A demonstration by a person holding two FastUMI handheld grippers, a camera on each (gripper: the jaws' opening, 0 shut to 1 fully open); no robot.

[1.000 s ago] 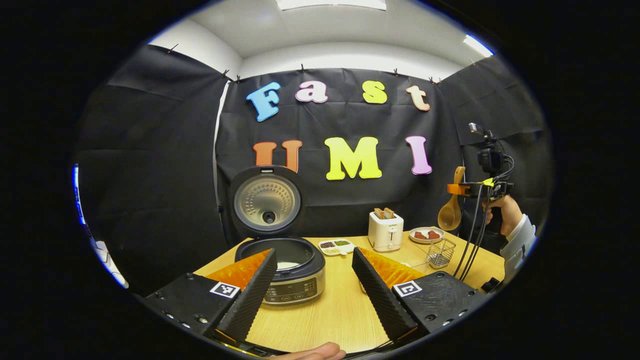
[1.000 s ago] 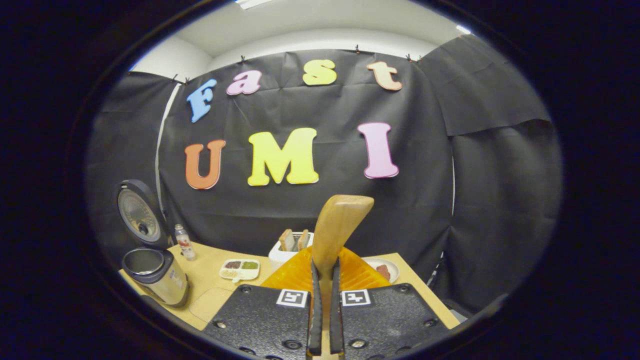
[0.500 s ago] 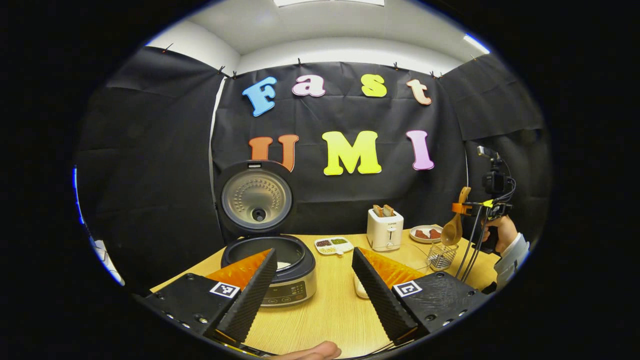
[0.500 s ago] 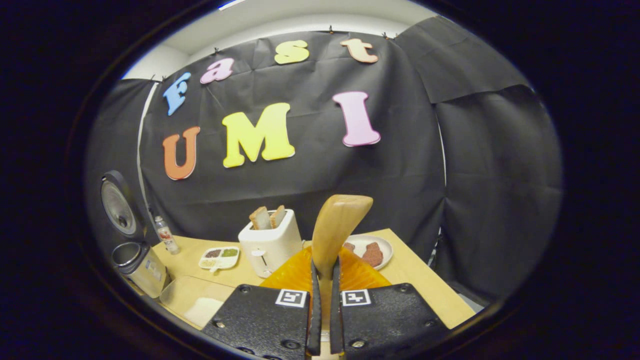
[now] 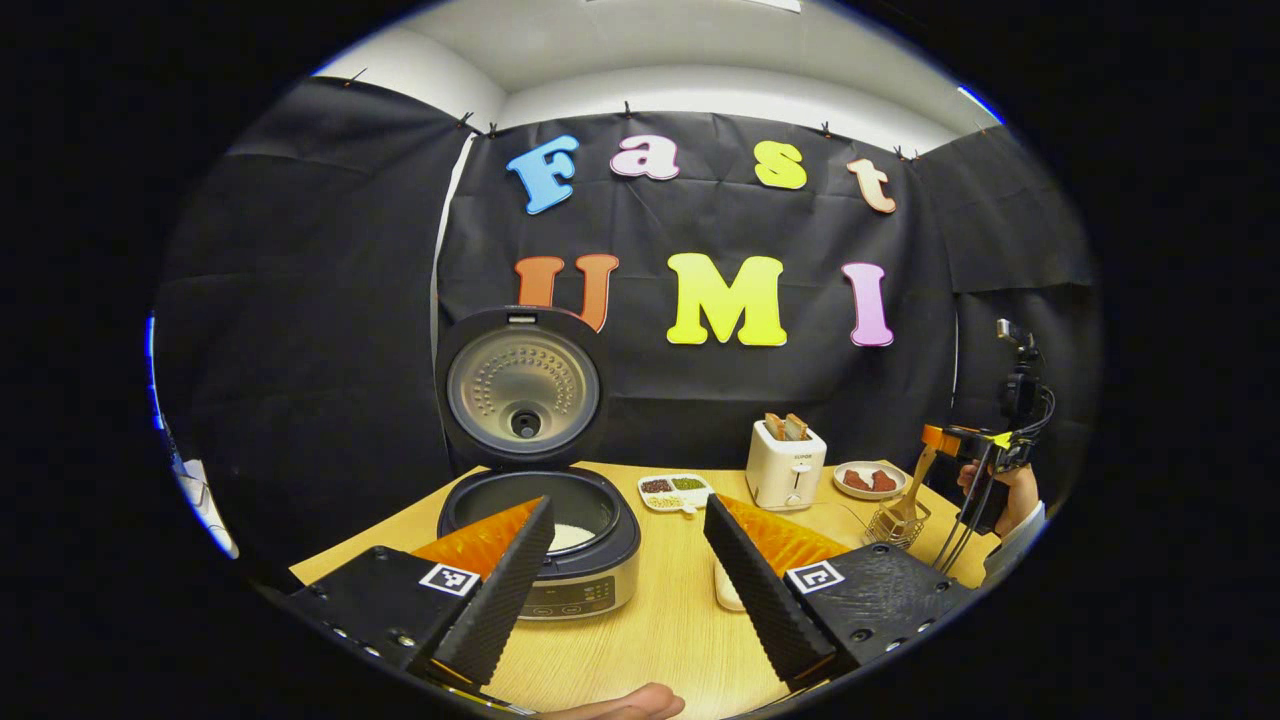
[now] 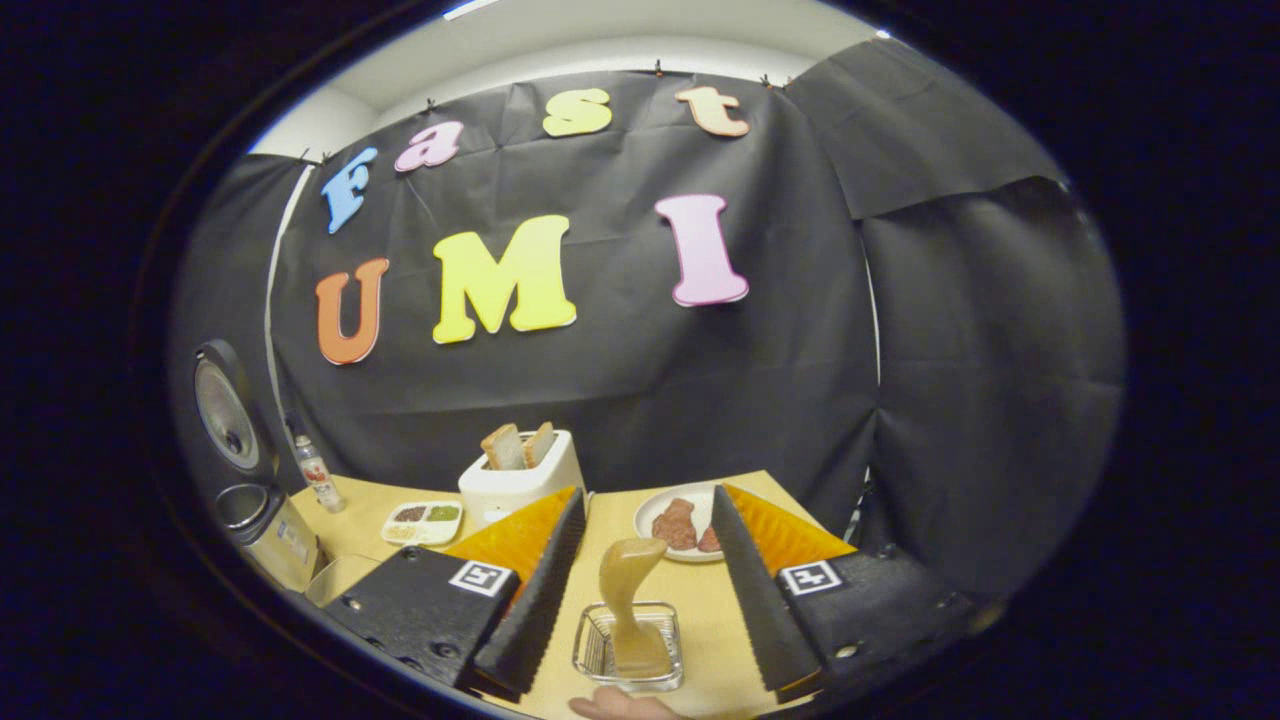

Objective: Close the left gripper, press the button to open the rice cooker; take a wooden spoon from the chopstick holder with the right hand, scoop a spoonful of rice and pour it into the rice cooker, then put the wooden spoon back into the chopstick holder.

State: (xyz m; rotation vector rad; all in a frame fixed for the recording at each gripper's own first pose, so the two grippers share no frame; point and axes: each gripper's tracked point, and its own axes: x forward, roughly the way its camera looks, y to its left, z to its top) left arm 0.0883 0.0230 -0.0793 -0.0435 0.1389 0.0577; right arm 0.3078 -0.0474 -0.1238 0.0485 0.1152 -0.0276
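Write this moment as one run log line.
stage: spoon return | wooden spoon: standing in chopstick holder | right gripper: open | rice cooker: lid up

Matt wood spoon (image 6: 628, 600), wire-metal holder (image 6: 628, 648)

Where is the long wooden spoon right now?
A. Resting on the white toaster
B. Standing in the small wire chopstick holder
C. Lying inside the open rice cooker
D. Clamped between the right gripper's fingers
B: the long wooden spoon stands in the small wire chopstick holder, with the right gripper spread open on either side of it.
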